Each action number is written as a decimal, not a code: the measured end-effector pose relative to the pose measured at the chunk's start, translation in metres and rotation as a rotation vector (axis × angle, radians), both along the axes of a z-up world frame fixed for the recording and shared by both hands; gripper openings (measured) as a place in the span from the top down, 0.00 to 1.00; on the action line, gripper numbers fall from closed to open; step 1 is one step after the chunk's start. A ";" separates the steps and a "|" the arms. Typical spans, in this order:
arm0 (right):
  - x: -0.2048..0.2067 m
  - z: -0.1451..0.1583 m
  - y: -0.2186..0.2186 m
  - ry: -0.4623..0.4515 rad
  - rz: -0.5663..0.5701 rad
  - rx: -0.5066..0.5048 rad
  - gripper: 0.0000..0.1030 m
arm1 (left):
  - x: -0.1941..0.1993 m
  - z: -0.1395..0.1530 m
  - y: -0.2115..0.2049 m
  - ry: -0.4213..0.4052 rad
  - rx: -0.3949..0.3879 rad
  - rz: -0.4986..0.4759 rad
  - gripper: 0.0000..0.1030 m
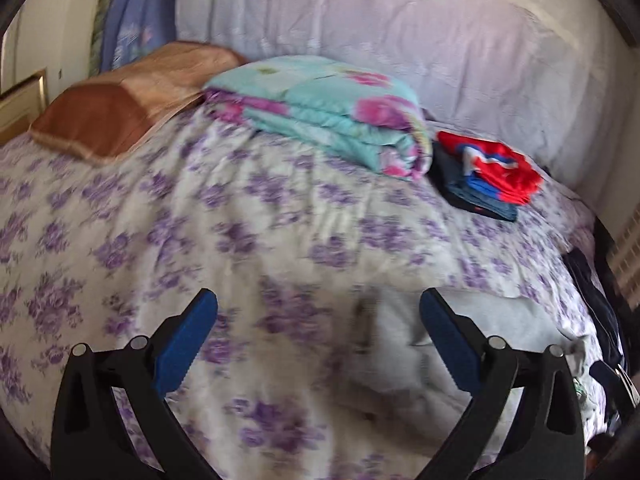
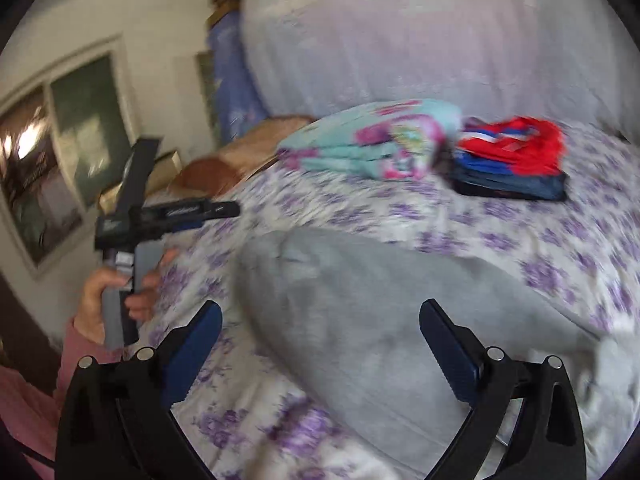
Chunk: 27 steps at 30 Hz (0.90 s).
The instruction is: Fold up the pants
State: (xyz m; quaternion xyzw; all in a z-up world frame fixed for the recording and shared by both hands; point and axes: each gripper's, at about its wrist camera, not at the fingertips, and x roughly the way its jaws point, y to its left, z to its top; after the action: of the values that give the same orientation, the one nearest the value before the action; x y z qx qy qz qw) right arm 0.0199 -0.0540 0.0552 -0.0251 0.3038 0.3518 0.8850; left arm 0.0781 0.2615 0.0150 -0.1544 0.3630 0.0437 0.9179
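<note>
Left tongs [image 1: 318, 304]: spread wide at the bottom of the left wrist view, blue pads apart, nothing between them; they hang over the flowered sheet with the grey cloth under the right-hand pad.
Right tongs [image 2: 320, 314]: spread wide at the bottom of the right wrist view, nothing pinched, the grey cloth lying below and between the two fingers.
Bed [image 1: 120, 240]: fills most of both views, covered by a white sheet with purple flowers.
Headboard cover [image 1: 400, 40]: pale lilac cloth across the top of the frame, behind everything on the bed.
Pants [image 2: 380, 312]: light grey, lying loose on the sheet in the lower centre of the right wrist view; lower right in the left wrist view; blurred, so the fold lines cannot be read.
Folded quilt [image 1: 328, 116]: turquoise with pink flowers, upper centre, on the bed.
Brown pillow [image 1: 120, 100]: upper left, beside the quilt.
Folded clothes stack [image 1: 484, 176]: red on top, blue and dark layers under it, just right of the quilt.
Left hand [image 2: 116, 292]: left edge of the right wrist view, pink sleeve, gripping the other tool's handle.
</note>
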 end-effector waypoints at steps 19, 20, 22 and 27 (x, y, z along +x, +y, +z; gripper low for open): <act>0.007 -0.081 0.166 -0.194 0.172 -0.710 0.27 | 0.021 -0.067 0.059 0.046 -0.232 0.034 0.04; 0.007 -0.080 0.166 -0.193 0.165 -0.711 0.39 | 0.021 -0.067 0.059 0.043 -0.240 0.033 0.04; 0.012 -0.079 0.161 -0.169 0.149 -0.704 0.52 | 0.020 -0.067 0.059 0.041 -0.241 0.030 0.04; 0.020 -0.066 0.148 -0.125 0.099 -0.623 0.73 | 0.021 -0.067 0.057 0.044 -0.236 0.018 0.04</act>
State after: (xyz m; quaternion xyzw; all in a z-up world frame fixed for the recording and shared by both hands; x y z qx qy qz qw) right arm 0.0404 0.0939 -0.0112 -0.3311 0.3401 0.2823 0.8337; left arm 0.0993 0.3184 -0.0517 -0.2637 0.3842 0.0124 0.8847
